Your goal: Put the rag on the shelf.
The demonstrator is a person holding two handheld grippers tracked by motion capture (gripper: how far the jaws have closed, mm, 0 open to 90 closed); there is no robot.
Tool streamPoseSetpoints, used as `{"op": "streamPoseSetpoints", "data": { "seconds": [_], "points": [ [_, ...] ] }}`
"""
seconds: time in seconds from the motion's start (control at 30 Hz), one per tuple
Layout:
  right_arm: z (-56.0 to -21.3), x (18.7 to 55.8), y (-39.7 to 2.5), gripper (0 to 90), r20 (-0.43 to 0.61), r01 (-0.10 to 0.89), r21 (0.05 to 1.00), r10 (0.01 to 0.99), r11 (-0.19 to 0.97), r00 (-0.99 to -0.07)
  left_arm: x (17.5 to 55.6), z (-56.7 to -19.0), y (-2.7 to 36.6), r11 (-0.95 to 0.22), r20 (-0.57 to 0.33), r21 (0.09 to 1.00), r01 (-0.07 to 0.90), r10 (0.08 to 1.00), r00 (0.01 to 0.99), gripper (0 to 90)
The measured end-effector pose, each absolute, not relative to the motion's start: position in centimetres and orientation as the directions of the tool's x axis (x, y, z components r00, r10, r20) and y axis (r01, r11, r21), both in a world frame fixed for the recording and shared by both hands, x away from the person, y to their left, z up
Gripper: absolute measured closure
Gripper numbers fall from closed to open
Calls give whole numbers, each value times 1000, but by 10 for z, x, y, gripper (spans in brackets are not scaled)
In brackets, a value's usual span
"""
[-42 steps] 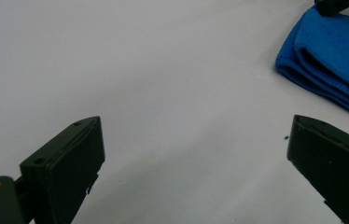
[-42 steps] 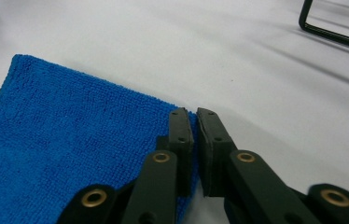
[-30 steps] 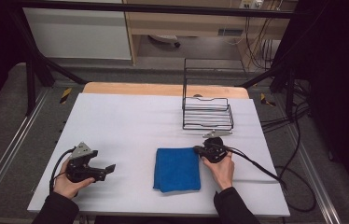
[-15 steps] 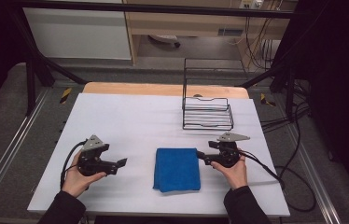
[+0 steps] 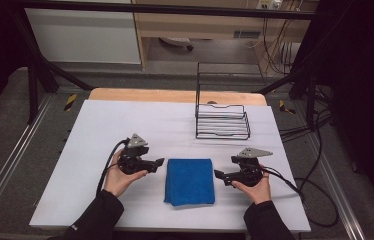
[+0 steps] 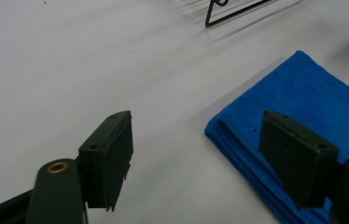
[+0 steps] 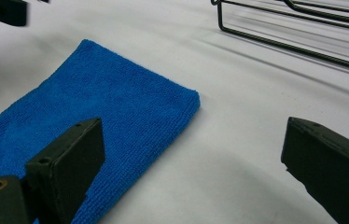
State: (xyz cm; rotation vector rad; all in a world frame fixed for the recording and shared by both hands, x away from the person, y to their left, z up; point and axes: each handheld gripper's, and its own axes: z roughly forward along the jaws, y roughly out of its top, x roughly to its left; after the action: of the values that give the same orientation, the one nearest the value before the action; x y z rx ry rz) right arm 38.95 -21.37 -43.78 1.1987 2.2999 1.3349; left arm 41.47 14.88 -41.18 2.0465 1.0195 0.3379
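So the folded blue cloth (image 5: 189, 181) lies flat on the white bench (image 5: 100, 125), toward the near edge and roughly centered between both hands. The left gripper (image 5: 158, 162) sits just off the cloth's 9 o'clock side, fingers (image 6: 107, 158) spread wide and released, nothing between them; in the left gripper view one finger hangs over the cloth's folded edge (image 6: 303, 102). The right gripper (image 5: 218, 174) is at the cloth's 3 o'clock, also wide open and empty, pointing at the cloth. A black wire rack (image 5: 222, 120) stands at about 1 o'clock from the cloth, well apart.
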Motion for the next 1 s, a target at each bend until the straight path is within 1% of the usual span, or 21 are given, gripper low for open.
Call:
{"op": "streamPoseSetpoints", "data": {
  "seconds": [0.07, 0.23, 0.27, 0.3, 0.47, 0.73, 0.8, 1.0],
  "points": [
    [-438, 389, -213, 67, 201, 541, 803, 741, 250, -641, 419, -416, 142, -350, -122, 750, 562, 761, 637, 310],
    [-438, 390, -213, 67, 203, 542, 803, 740, 249, -641, 428, -428, 127, -369, -118, 724, 583, 766, 631, 394],
    [-438, 390, -213, 67, 203, 542, 803, 740, 249, -641, 429, -430, 125, -369, -122, 719, 590, 768, 628, 394],
    [-438, 390, -213, 67, 202, 540, 804, 740, 249, -642, 431, -432, 123, -370, -126, 714, 595, 768, 629, 426],
    [-438, 391, -213, 71, 200, 537, 806, 739, 249, -643, 434, -440, 116, -408, -119, 684, 605, 756, 644, 477],
    [-437, 392, -214, 78, 210, 539, 807, 737, 240, -643, 437, -444, 110, -417, -127, 678, 606, 745, 655, 580],
    [-437, 393, -213, 78, 218, 543, 805, 733, 238, -644, 437, -445, 107, -421, -125, 677, 604, 743, 658, 624],
    [-435, 394, -212, 78, 224, 552, 799, 731, 241, -644, 437, -445, 104, -433, -122, 674, 599, 734, 668, 649]
  ]
}}
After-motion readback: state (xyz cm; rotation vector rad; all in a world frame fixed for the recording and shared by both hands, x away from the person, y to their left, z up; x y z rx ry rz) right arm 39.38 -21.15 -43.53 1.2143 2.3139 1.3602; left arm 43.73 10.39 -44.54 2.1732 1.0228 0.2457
